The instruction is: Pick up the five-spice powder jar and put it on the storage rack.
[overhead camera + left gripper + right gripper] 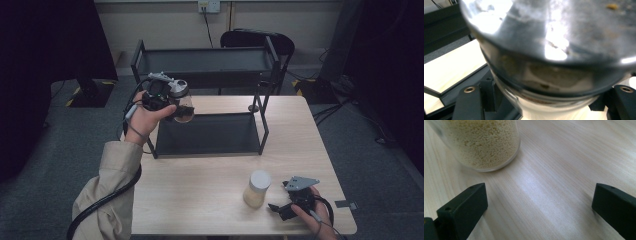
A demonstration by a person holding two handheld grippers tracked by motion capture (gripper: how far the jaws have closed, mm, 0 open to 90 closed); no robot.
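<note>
My left gripper (pixel 176 102): raised above the near left corner of the rack, jaws closed on a clear jar (pixel 183 106); in the left gripper view the jar's glass (pixel 554 57) presses close to the camera, blurred, with brownish contents.
My right gripper (pixel 278 206): low at the table's near right edge, jaws spread wide, nothing between them.
Grain jar (pixel 256 188): white-lidded, upright on the table (pixel 200 200), just left of my right gripper, not touching it; pale grains (pixel 481 142) inside.
Rack (pixel 210 132): dark, two-tier, at the table's far side.
</note>
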